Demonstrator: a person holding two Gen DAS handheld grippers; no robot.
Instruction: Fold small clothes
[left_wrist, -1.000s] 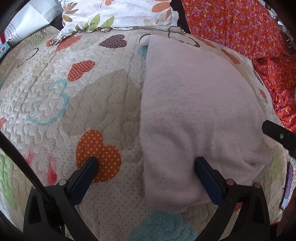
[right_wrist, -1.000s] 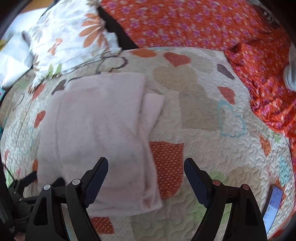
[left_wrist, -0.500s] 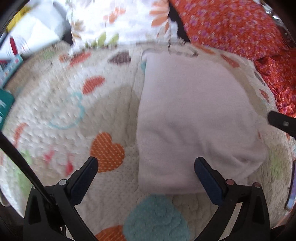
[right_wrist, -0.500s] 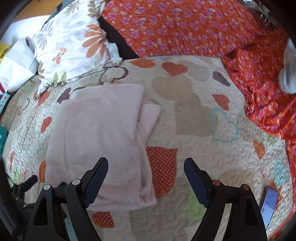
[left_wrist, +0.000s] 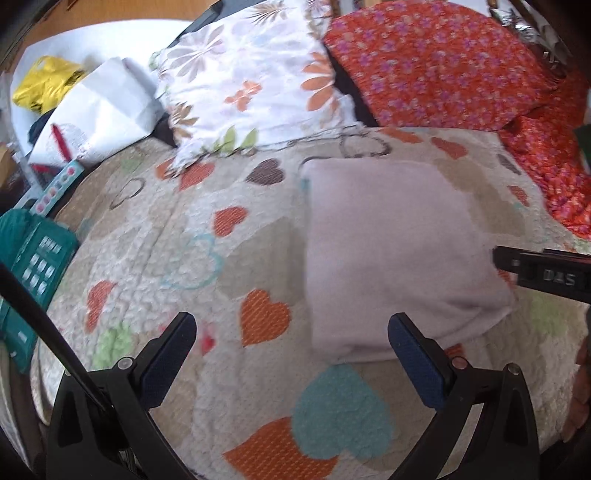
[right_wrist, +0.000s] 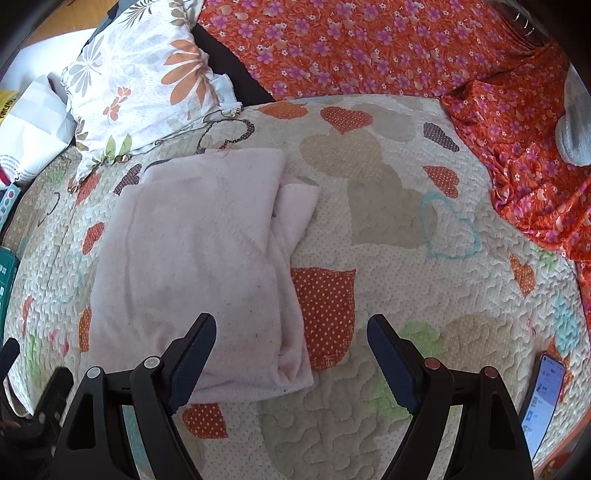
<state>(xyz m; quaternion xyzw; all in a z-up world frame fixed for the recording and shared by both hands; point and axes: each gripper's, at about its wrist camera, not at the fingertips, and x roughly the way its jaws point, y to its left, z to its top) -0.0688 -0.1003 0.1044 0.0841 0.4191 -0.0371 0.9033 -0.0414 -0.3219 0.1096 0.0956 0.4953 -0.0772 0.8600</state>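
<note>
While both claws hang apart over the bed:
Quilt (right_wrist: 406, 206): heart-patterned, covering the bed.
Pink garment (right_wrist: 192, 266): folded, lying flat on the quilt's left part.
Left claw (left_wrist: 291, 354): spread wide, gripping nothing.
Right claw (right_wrist: 291, 350): spread wide, gripping nothing; side lettering seen from the left wrist view, blurred.
Phone (right_wrist: 543, 402): lit screen, text unreadable.

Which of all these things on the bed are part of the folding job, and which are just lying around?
Part of the job:
- pink garment, folded on the quilt
- left tongs, open
- right tongs, open

Just lying about:
- floral pillow
- orange flowered cloth
- phone
- teal box
- yellow bag
</note>
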